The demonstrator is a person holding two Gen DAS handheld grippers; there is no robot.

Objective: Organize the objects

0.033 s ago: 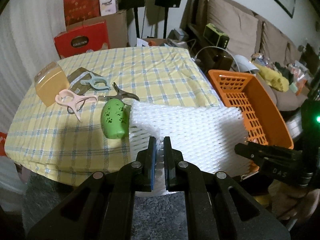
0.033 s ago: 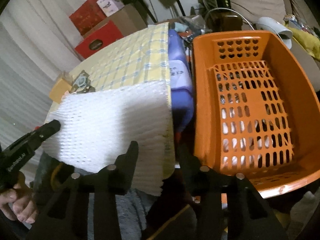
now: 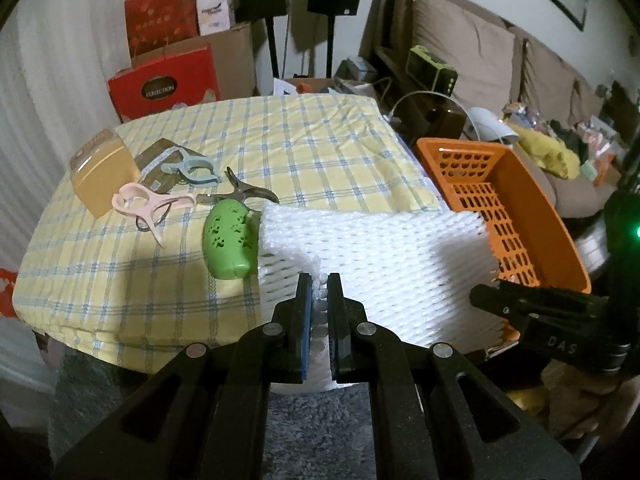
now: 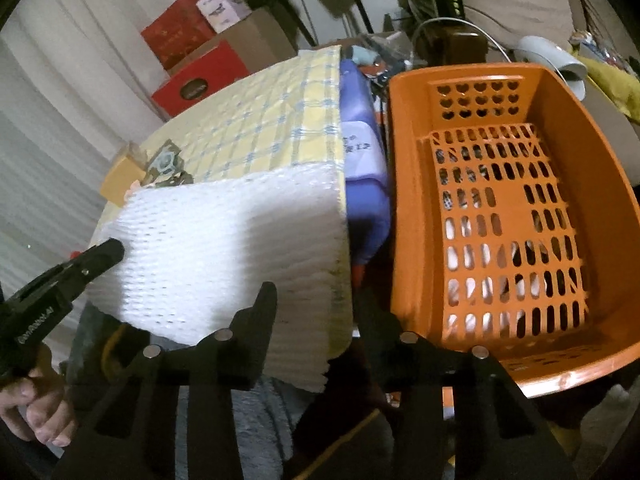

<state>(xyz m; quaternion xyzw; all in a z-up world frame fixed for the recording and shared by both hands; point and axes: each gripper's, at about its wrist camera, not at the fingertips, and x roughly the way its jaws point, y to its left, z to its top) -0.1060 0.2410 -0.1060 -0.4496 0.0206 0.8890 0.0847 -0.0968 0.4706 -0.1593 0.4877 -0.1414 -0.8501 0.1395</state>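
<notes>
The white foam sheet (image 3: 384,256) lies low in the middle of the frame, hanging off the yellow checked surface (image 3: 240,152) beside the orange basket (image 3: 516,184); it looks light, soft and bendy, so I hold its edge. My left gripper (image 3: 319,292) is clamped on it, while my right gripper (image 4: 316,300) is opening with the sheet's corner between its jaws. Both earlier frames look the same, nothing has moved.

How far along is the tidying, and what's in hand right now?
Early, by the look of it: the orange basket is empty. In hand: the left hand-held gripper is shut on the white foam sheet's near edge; the right hand-held gripper is opening, the sheet's corner between its fingers. Left on the checked cloth: green case, pink clip, blue clip, pliers, amber box.
</notes>
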